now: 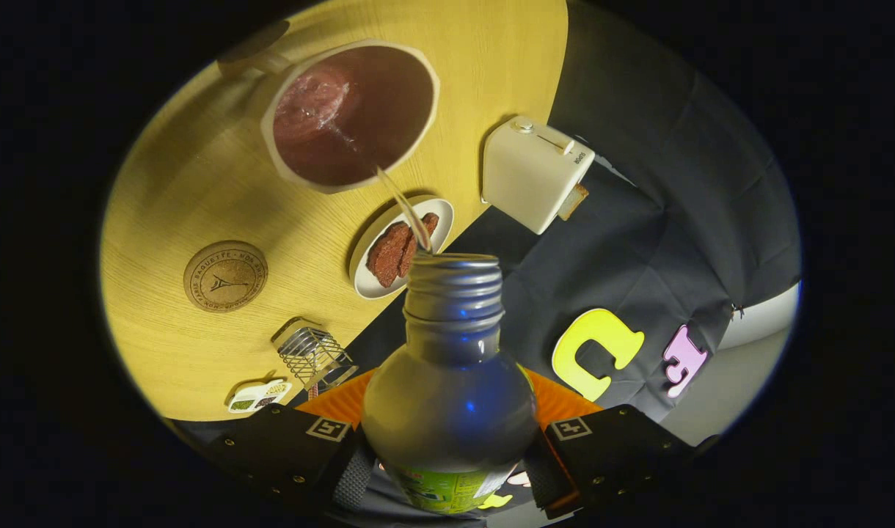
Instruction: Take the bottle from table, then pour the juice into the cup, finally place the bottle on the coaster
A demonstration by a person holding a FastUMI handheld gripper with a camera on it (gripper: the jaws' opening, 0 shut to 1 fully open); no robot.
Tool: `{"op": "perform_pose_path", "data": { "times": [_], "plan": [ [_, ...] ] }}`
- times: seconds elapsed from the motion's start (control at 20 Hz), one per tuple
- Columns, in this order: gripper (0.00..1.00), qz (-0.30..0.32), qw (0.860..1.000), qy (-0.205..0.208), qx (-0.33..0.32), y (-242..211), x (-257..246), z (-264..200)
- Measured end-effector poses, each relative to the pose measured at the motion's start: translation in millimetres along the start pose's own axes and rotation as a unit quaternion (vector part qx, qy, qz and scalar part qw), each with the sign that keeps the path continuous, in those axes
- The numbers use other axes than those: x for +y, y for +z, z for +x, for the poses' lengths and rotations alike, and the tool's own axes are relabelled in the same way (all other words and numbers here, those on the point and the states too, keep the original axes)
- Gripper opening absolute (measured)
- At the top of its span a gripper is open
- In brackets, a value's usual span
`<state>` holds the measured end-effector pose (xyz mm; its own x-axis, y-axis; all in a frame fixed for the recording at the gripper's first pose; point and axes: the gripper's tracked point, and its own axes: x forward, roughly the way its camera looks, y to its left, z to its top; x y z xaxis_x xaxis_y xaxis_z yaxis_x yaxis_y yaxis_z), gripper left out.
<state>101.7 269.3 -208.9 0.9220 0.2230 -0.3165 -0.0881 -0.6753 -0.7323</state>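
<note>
Gripper (447, 447) at the bottom centre of the frame, its two fingers pressed against opposite sides of the bottle (451, 381) and holding it. The bottle is tipped forward with its uncapped threaded neck pointing away from the fingers; a green label shows at its base between them. A thin stream of juice (403, 205) leaves the mouth of the bottle and runs toward the upper left, landing in the cup (352, 114), which already contains dark reddish liquid, frothy where the stream lands. The cup stands on the pale wooden bench (198, 183) in the upper centre of the frame. Just beyond the bottle mouth lies a white plate (440, 213) carrying brown slices of food. A round wooden coaster (225, 276) rests at centre left, well apart from the cup. Lower left, near the bench edge, stand a wire rack (312, 352) and a small white dish (259, 395). A white toaster (532, 172) sits at upper right on the bench edge.
</note>
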Motion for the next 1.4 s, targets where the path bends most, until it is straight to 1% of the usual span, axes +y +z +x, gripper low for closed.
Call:
{"op": "perform_pose_path", "data": {
  "times": [0.7,1.4],
  "plan": [
    [0.84,-0.007,1.000,0.016,-0.002,7.8,4.8,-1.3],
    [0.83,0.009,0.999,0.039,-0.004,19.7,15.6,-3.0]
  ]
}}
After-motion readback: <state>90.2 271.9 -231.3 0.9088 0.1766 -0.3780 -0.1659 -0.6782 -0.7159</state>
